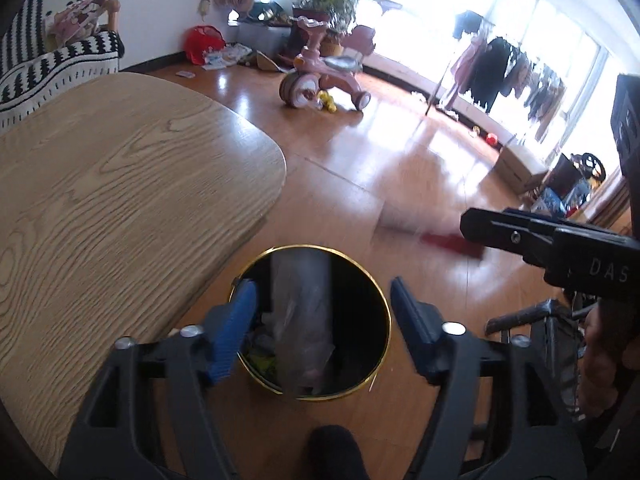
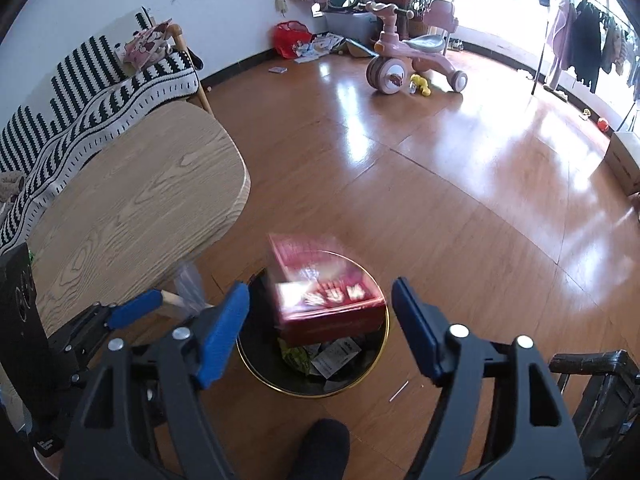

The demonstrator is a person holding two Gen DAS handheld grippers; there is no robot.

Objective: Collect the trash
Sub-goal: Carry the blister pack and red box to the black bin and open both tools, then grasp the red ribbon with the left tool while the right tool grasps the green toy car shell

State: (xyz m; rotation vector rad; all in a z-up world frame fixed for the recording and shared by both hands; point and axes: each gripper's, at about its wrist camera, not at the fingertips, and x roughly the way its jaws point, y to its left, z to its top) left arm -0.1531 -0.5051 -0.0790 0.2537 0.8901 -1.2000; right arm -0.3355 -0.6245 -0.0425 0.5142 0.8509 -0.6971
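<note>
A black trash bin with a gold rim (image 1: 384, 300) stands on the floor by the table. My left gripper (image 1: 324, 292) hangs open above it. A clear plastic bag (image 1: 300, 320), blurred, is between its blue fingers and touches neither pad. In the right wrist view my right gripper (image 2: 320, 292) is open over the same bin's rim (image 2: 376, 364). A blurred red box (image 2: 324, 300) is in the gap above the opening, free of both pads. Paper and wrappers (image 2: 336, 354) lie inside the bin. The same red box (image 1: 452, 244) shows as a smear in the left wrist view.
An oak table (image 1: 120, 200) borders the bin on the left. A foot in a dark sock (image 1: 332, 452) is just in front of it, and a dark chair (image 2: 592, 380) stands at the right. Further off are a pink tricycle (image 2: 408, 56) and a striped sofa (image 2: 100, 80).
</note>
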